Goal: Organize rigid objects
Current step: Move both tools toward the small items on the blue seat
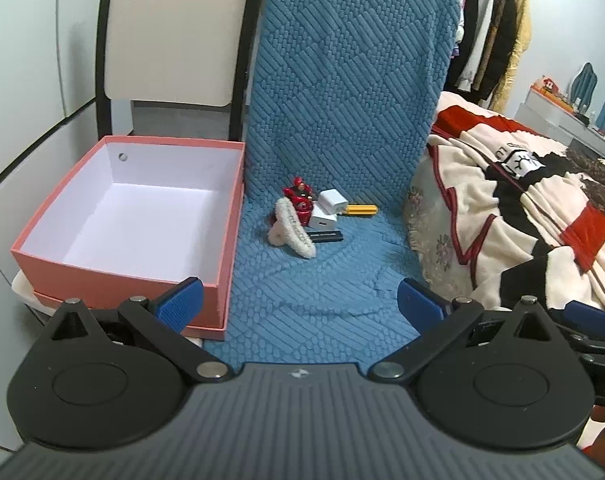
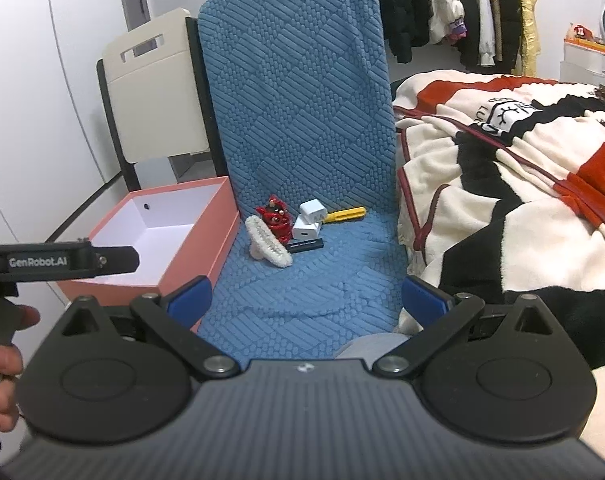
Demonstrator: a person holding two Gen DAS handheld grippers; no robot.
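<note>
**Both tools wide, small things piled ahead**

My left tool [image 1: 300, 296] and my right tool [image 2: 307, 295] hang with fingers spread wide, gripping nothing, over the blue quilted seat cover [image 1: 322, 272]. Straight ahead of both, near the backrest, lies a cluster: a fuzzy white hair clip [image 1: 292, 230], a red figurine [image 1: 300, 198], two white chargers [image 1: 326, 212], a yellow stick [image 1: 360, 210] and a flat black bar [image 1: 325, 237]. Ahead-left of my left tool sits the pink box [image 1: 122, 264], open. My left hand [image 2: 0, 360] shows at the right camera's edge.
</note>
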